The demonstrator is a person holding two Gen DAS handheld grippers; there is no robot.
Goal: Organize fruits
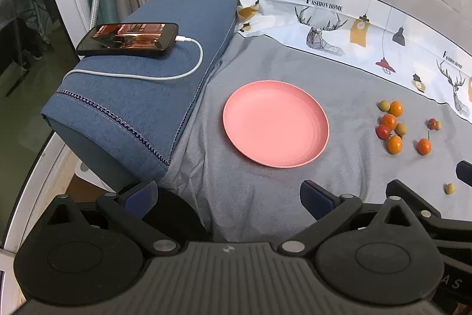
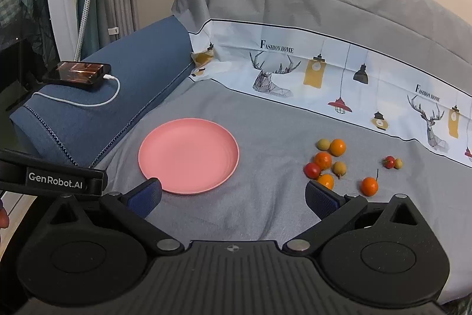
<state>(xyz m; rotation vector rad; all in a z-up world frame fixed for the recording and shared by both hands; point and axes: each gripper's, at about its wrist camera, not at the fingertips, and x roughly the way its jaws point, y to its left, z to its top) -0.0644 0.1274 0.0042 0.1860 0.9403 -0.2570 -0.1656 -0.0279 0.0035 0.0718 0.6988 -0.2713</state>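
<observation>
Phone (image 1: pixel 128 39) w/ cable (image 1: pixel 183 70) on blue armrest (image 1: pixel 165 96).

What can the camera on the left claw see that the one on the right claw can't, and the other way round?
Only the left wrist view shows a lone pale fruit lying near the claws, apart from the others.

Only the right wrist view shows the left claw's black body with its GenRobot.AI label at the left edge.

Both show the pink plate with nothing on it, the cluster of orange, red and pale fruits on the grey sheet, and the charging phone on the blue cushion. Each camera's own claw is open.
</observation>
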